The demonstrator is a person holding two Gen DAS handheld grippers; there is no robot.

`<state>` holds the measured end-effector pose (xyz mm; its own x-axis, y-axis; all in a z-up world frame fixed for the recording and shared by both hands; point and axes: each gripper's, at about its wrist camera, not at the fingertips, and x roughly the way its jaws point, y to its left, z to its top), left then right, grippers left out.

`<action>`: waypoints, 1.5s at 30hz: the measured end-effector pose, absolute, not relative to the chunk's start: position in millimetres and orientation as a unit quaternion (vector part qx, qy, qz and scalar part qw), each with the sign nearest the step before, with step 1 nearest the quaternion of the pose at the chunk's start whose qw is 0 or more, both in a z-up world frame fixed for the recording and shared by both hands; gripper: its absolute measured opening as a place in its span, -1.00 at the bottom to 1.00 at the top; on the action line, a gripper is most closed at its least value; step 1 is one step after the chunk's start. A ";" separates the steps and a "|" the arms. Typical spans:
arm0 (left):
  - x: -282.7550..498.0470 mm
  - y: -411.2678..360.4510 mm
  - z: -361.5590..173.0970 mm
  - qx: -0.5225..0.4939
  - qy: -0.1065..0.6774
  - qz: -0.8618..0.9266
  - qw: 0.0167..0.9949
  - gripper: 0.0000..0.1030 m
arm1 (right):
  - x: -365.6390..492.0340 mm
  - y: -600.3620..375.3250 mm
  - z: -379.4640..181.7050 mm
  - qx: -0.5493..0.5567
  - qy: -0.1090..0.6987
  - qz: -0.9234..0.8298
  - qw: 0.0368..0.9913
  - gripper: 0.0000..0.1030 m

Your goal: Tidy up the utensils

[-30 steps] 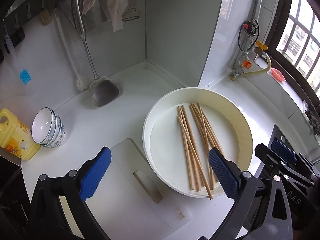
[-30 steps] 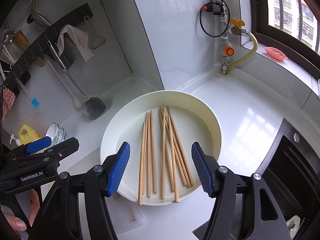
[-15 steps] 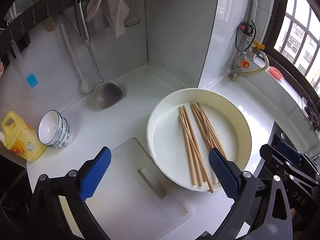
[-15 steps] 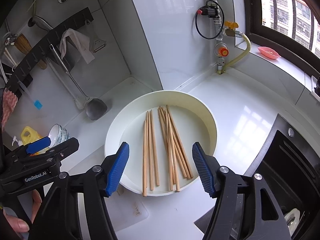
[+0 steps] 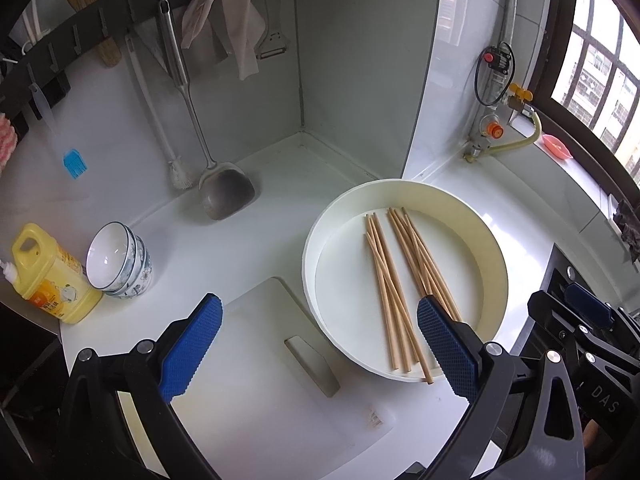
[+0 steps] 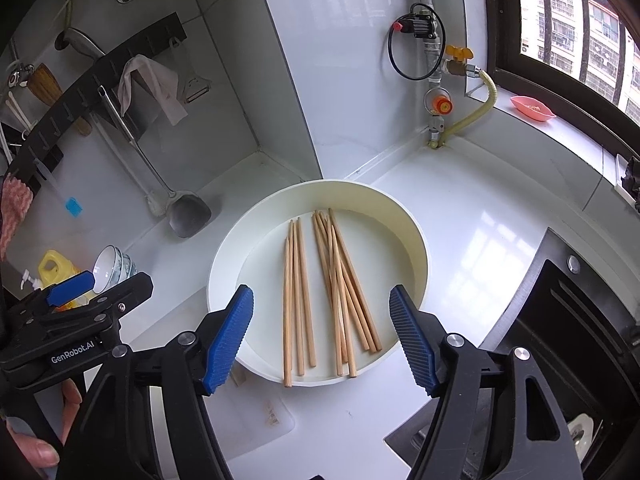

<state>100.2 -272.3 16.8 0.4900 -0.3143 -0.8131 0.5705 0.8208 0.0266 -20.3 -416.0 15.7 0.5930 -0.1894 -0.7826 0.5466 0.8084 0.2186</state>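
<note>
While the chopsticks [image 6: 320, 288] lie loose in the white bowl [image 6: 224, 264] on the tabletop | right gripper [image 6: 322, 336] has just been opening, empty above them | left gripper [image 5: 318, 346] wide, empty | go low, pinch one bunch mid-length.

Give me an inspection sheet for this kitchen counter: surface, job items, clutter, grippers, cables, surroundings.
Surface: white counter, cutting board at front.
Job's things: wooden chopsticks lying in two loose bunches inside the round white basin, some ends resting on its near rim.
Clutter: stacked bowls, yellow detergent bottle.
Grippers: left gripper open, empty; right gripper open, empty, jaws just been opening.
Cables: black cable loop at the gas valve, yellow hose.
Surroundings: wall rack with spatula, cloth, peeler; window right.
</note>
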 end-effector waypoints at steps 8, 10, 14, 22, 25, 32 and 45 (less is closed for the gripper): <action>99.5 -268.4 18.7 0.146 0.432 -0.257 0.852 0.87 | -20.0 -414.1 19.0 0.221 0.401 -0.217 0.862 0.38; 99.4 -267.8 19.0 0.146 0.432 -0.257 0.852 0.87 | -20.1 -413.6 19.3 0.221 0.401 -0.217 0.862 0.39; 99.6 -267.7 18.9 0.146 0.432 -0.257 0.852 0.87 | -19.7 -414.2 19.3 0.221 0.401 -0.216 0.862 0.41; 99.1 -266.5 20.5 0.146 0.431 -0.257 0.853 0.87 | -20.6 -414.0 19.5 0.221 0.404 -0.215 0.861 0.42; 99.2 -266.0 20.3 0.145 0.431 -0.257 0.853 0.87 | -21.2 -413.5 19.6 0.220 0.405 -0.215 0.861 0.42; 100.9 -264.8 22.5 0.145 0.432 -0.254 0.853 0.87 | -21.4 -413.4 19.8 0.221 0.405 -0.217 0.860 0.42; 103.6 -265.1 22.4 0.144 0.430 -0.252 0.855 0.87 | -19.6 -413.3 19.6 0.221 0.406 -0.217 0.860 0.42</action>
